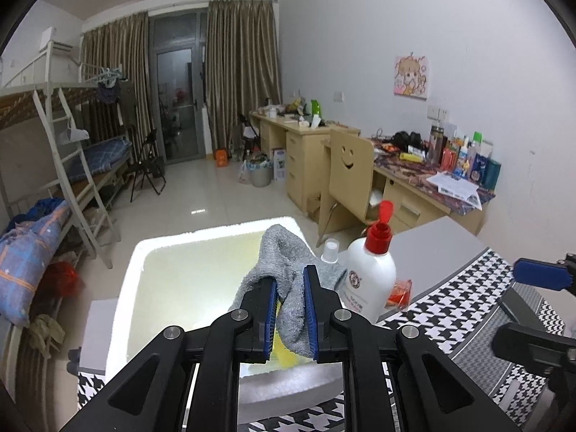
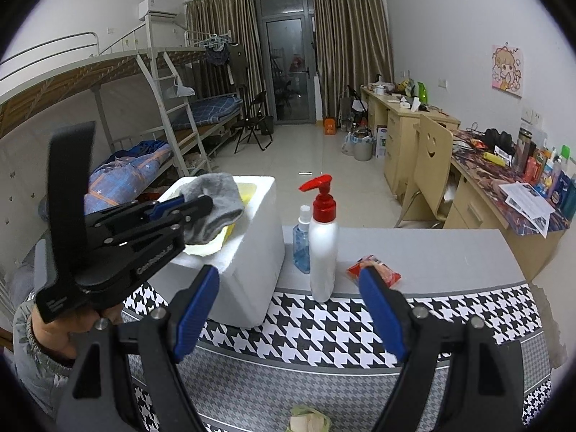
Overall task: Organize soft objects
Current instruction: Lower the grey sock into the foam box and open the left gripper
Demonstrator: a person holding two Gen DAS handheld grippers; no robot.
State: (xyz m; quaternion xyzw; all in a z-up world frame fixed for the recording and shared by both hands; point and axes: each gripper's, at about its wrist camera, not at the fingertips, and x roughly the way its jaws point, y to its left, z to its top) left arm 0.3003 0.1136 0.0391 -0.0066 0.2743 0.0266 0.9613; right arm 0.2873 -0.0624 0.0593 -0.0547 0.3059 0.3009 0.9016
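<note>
A grey sock point(image 1: 284, 252) hangs from my left gripper point(image 1: 291, 277), whose blue pads are shut on it. It is held over the open white foam box point(image 1: 140, 252), where something yellow point(image 1: 284, 356) lies. The right wrist view shows the same sock point(image 2: 219, 198) in the left gripper point(image 2: 190, 208) above the box point(image 2: 259, 237). My right gripper point(image 2: 288, 277) stands open and holds nothing, low over the houndstooth cloth point(image 2: 324, 327). A crumpled pale green piece point(image 2: 309, 421) lies on the cloth at the near edge.
A white pump bottle with a red top point(image 2: 324, 248) and a small blue bottle point(image 2: 301, 244) stand beside the box. A red packet point(image 2: 378, 270) lies by the right fingertip. Beyond the table are a wooden chair point(image 2: 428, 165), cluttered desks and bunk beds.
</note>
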